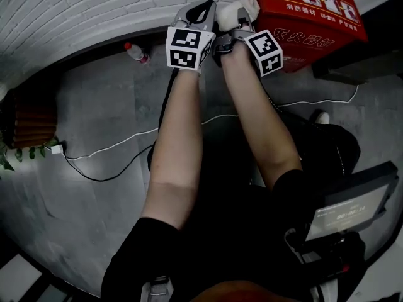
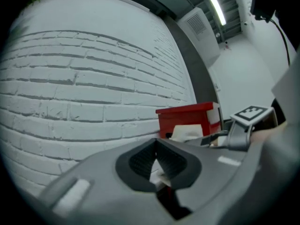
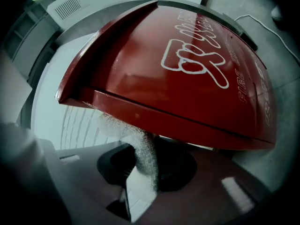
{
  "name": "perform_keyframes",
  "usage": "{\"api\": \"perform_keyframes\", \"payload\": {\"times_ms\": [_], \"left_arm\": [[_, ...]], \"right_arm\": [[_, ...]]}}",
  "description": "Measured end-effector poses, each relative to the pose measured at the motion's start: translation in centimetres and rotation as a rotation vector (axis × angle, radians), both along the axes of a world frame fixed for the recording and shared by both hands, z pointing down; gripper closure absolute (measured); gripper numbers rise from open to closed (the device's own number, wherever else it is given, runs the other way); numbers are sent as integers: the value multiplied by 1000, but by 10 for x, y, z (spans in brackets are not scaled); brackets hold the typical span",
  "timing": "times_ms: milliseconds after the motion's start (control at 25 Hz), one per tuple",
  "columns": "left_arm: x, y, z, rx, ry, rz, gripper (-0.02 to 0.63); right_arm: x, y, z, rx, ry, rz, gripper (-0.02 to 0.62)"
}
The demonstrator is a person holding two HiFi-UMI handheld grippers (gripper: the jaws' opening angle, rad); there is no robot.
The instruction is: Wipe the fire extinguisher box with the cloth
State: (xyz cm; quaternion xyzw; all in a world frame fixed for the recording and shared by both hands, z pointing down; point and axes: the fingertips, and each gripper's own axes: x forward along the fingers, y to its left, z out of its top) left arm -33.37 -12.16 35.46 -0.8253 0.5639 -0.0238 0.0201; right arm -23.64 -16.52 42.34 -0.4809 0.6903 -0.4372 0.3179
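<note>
The red fire extinguisher box (image 1: 315, 17) stands on the floor against the wall at the top right. My right gripper (image 1: 240, 19) is shut on a white cloth (image 1: 243, 7) and holds it against the box's left side. In the right gripper view the cloth (image 3: 140, 156) rises from between the jaws of the right gripper (image 3: 140, 172) to the lower edge of the box (image 3: 187, 78). My left gripper (image 1: 204, 8) hovers just left of it, by the wall. In its own view the left gripper (image 2: 156, 159) is shut with nothing held; the box (image 2: 187, 118) and cloth (image 2: 185, 132) lie ahead to the right.
A white brick wall (image 1: 94, 11) runs along the top. A plastic bottle with a red cap (image 1: 135, 52) lies at its foot. A white cable (image 1: 126, 142) crosses the grey floor. A brown plant pot (image 1: 28, 121) sits at the left, a black screen device (image 1: 352, 206) at the lower right.
</note>
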Motion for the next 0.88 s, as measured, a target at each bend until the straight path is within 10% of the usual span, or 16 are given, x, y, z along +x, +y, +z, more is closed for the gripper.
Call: {"api": "perform_keyframes", "payload": {"times_ms": [880], "left_arm": [[33, -16, 124, -176, -38, 7, 606]], "right_arm": [[9, 8, 164, -198, -96, -38, 499]]}}
